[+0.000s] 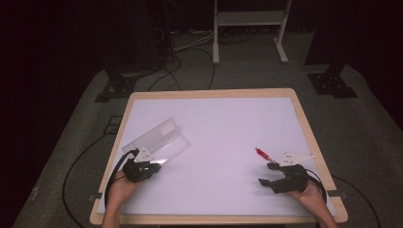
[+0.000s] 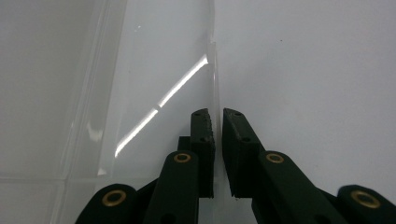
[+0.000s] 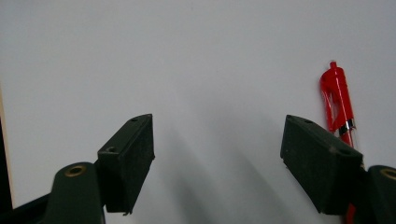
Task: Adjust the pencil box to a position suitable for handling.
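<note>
1. I am working in what looks like a lab or recording studio: black curtains (image 1: 57, 42) close off a dark room.
2. A wood-rimmed white table (image 1: 223, 95) stands on grey carpet (image 1: 366, 128).
3. Cables (image 1: 190, 52) trail across the floor, past black stand bases (image 1: 116, 88) and a white metal frame (image 1: 249, 23).

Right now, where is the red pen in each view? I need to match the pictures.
High view: the red pen lies right of centre, just ahead of the right gripper.
Left gripper view: not in it.
Right gripper view: the pen stands at the right edge, beyond the right jaw.
Shared landmark: the white table top.
</note>
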